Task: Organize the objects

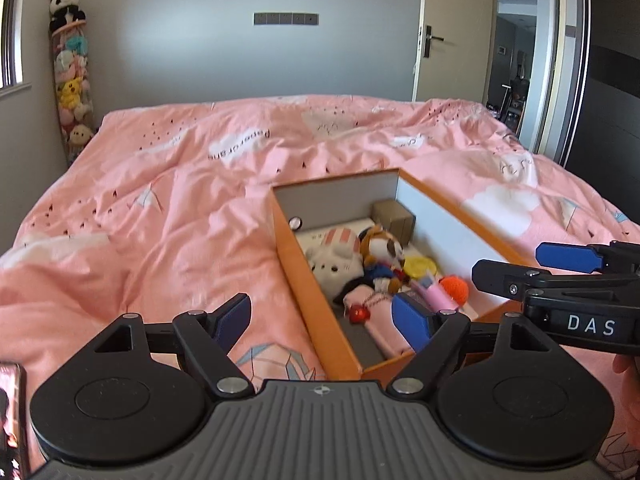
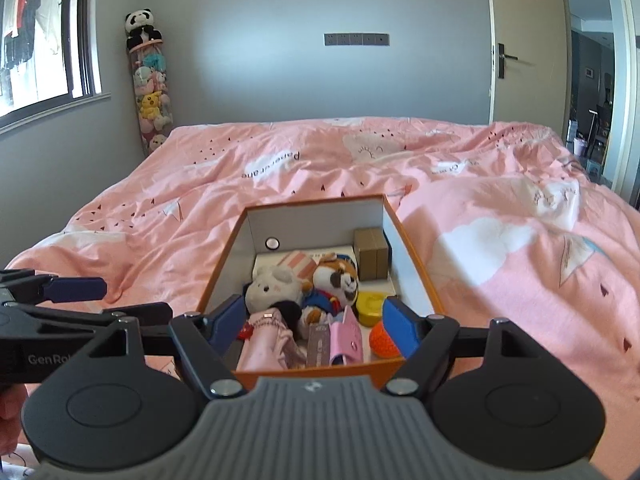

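An orange box (image 2: 416, 276) with white inner walls lies open on the pink bed. Inside it are a white plush (image 2: 274, 290), a brown-and-white plush (image 2: 336, 280), a yellow round piece (image 2: 370, 306), an orange crochet ball (image 2: 380, 342), a pink pouch (image 2: 348, 334), folded pink cloth (image 2: 266, 344) and a small brown carton (image 2: 372, 254). My right gripper (image 2: 312, 316) stands open over the box's near end and holds nothing; it also shows as the right gripper (image 1: 506, 263) by the box's right wall. My left gripper (image 1: 322, 316) is wide open and empty at the box's left near corner.
The pink duvet (image 1: 180, 208) covers the whole bed around the box. A tall clear tube of plush toys (image 2: 150, 92) topped by a panda stands in the far left corner. A door (image 1: 452, 32) stands ajar at the far right. A window (image 2: 40, 36) is on the left.
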`<state>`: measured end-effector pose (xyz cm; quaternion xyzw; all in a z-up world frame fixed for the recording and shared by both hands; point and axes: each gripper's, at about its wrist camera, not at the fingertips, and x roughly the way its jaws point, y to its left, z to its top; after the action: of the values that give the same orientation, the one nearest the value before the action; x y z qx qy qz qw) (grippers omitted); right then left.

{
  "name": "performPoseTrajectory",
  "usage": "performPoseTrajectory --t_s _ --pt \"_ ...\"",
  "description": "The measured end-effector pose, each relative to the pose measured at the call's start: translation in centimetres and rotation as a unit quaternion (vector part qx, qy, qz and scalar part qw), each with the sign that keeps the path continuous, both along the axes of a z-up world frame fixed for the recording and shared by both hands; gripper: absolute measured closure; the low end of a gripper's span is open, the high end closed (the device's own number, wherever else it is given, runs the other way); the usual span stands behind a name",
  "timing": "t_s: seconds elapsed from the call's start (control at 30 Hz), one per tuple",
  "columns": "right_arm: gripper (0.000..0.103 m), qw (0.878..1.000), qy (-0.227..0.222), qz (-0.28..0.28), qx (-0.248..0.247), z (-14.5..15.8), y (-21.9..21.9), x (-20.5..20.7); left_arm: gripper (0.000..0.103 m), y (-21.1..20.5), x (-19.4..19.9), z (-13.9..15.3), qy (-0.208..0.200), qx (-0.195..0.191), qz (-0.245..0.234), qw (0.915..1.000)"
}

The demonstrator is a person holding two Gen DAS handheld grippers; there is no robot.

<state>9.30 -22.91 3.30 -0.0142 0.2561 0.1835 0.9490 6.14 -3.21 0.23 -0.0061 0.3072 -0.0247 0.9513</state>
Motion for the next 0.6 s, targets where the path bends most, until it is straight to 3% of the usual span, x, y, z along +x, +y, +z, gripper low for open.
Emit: performPoseTrajectory --t_s 0.33,0.6 --pt "0.026 0.999 -0.019 -0.008 -0.033 -2.9 0.5 -0.5 0.009 -0.7 -0.2 -2.8 0.031 0.011 0.017 0.9993" --pt "0.023 0.999 -0.014 -0.016 -0.04 -3.9 0.6 -0.4 0.009 -0.2 -0.5 -3.0 0.04 -0.002 0.026 0.9988"
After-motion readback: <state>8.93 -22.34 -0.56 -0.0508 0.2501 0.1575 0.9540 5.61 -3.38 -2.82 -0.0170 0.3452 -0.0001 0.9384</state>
